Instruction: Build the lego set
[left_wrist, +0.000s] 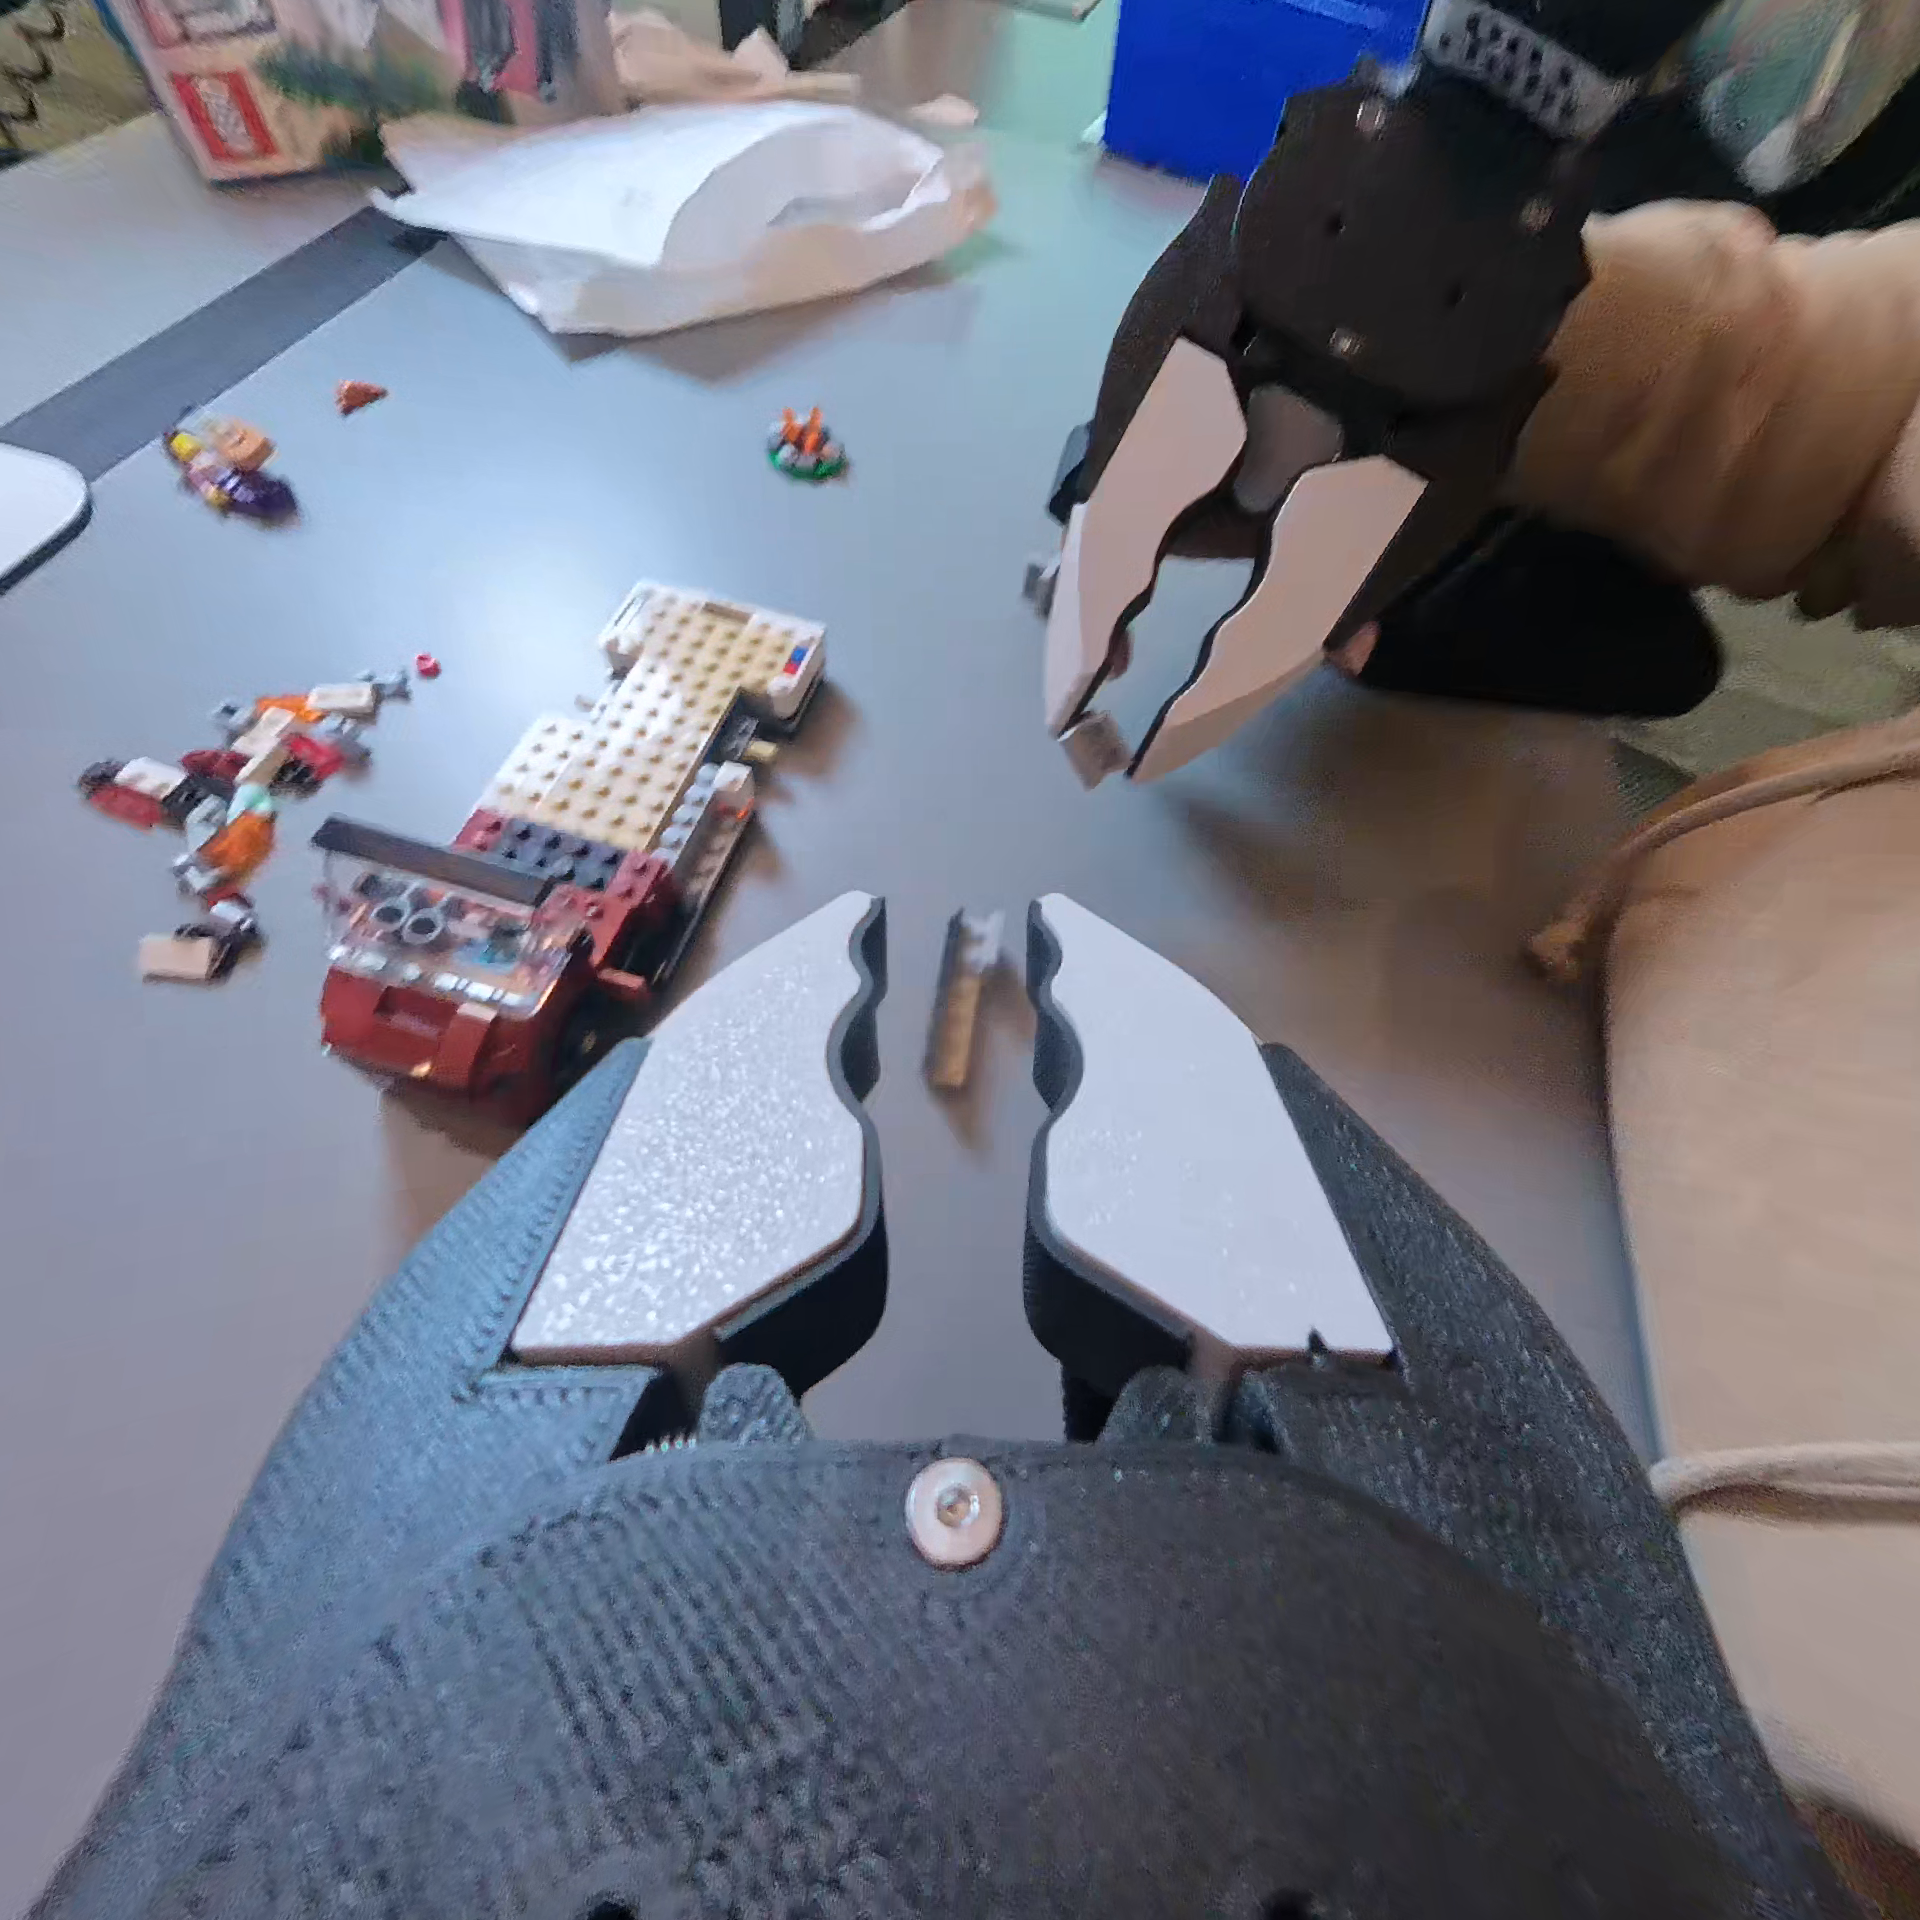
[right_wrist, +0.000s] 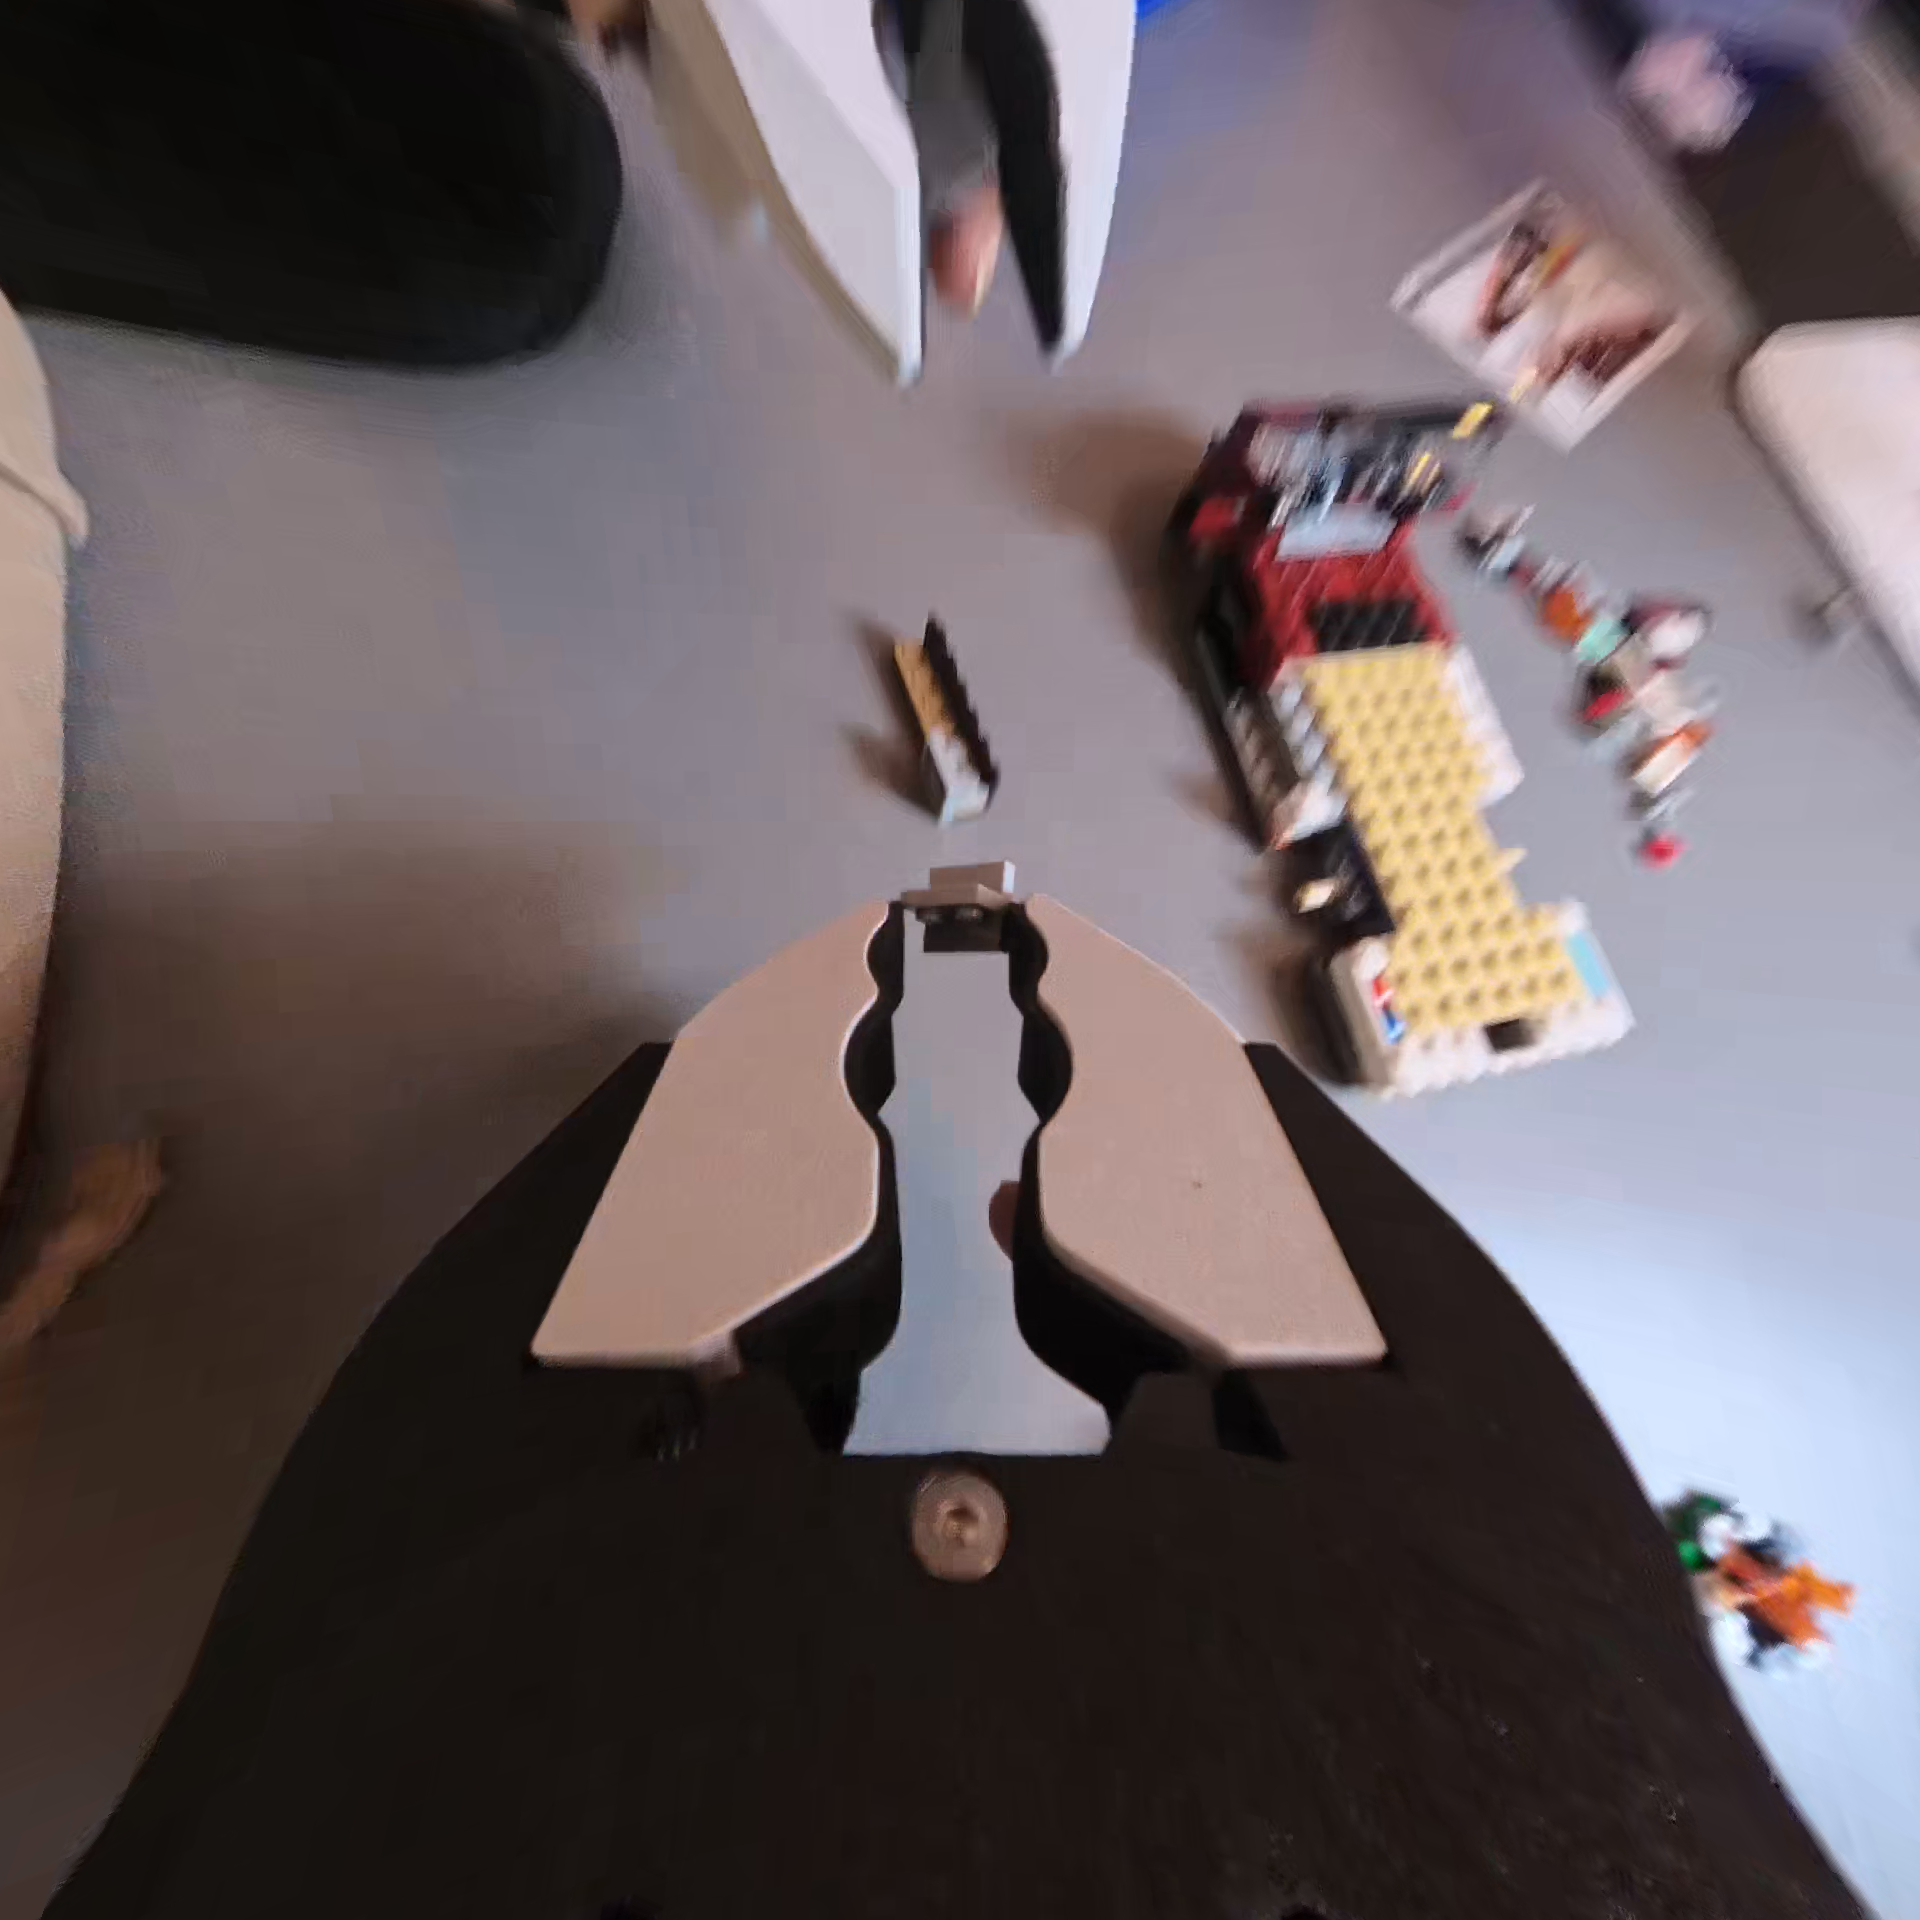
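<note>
My left gripper (left_wrist: 956, 904) is open. A narrow tan, black and grey brick strip (left_wrist: 961, 997) shows between its fingers with a gap on each side, and neither pad presses on it. In the right wrist view the strip (right_wrist: 945, 727) is near the grey table (right_wrist: 520, 727), below the left gripper (right_wrist: 982, 364). My right gripper (right_wrist: 958, 902) is shut on a small grey brick piece (right_wrist: 966, 888) at its fingertips. It also shows in the left wrist view (left_wrist: 1101, 750), above the table to the right of a red, tan and white brick vehicle (left_wrist: 623, 810).
Loose bricks (left_wrist: 229, 790) lie left of the vehicle. A small orange and green build (left_wrist: 805, 447), white paper bags (left_wrist: 686, 208), a printed box (left_wrist: 239, 94) and a blue container (left_wrist: 1226, 73) sit farther back. A beige sleeve (left_wrist: 1714, 416) fills the right side. About 9 cm separates my left fingertips from my right.
</note>
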